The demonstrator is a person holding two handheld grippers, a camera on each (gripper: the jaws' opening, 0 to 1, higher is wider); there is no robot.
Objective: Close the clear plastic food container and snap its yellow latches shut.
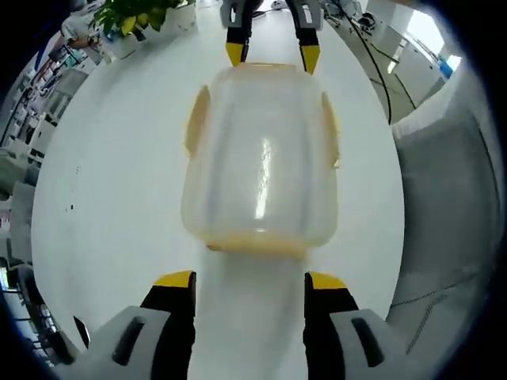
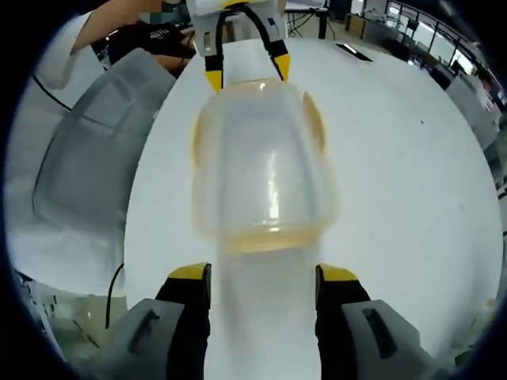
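Clear container [image 1: 260, 162] on white surface [image 1: 111, 206], lid on, yellow latches [image 1: 196, 119] along sides. My left jaws [image 1: 250, 285] and right jaws [image 2: 263, 277] released, flanking opposite ends.

I see a white round table [image 1: 119, 206] carrying the clear container [image 1: 261, 158], a potted plant [image 1: 131, 20] at its far edge.

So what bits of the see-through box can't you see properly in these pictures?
- Latches: on the container, the yellow latches are blurred by the frosted plastic in the left gripper view, so I cannot tell if they are snapped.
- Inside: in the right gripper view, glare and cloudy walls hide whether anything is in it.
- Tongs: both left tongs and right tongs are cut off by the bottom edge.
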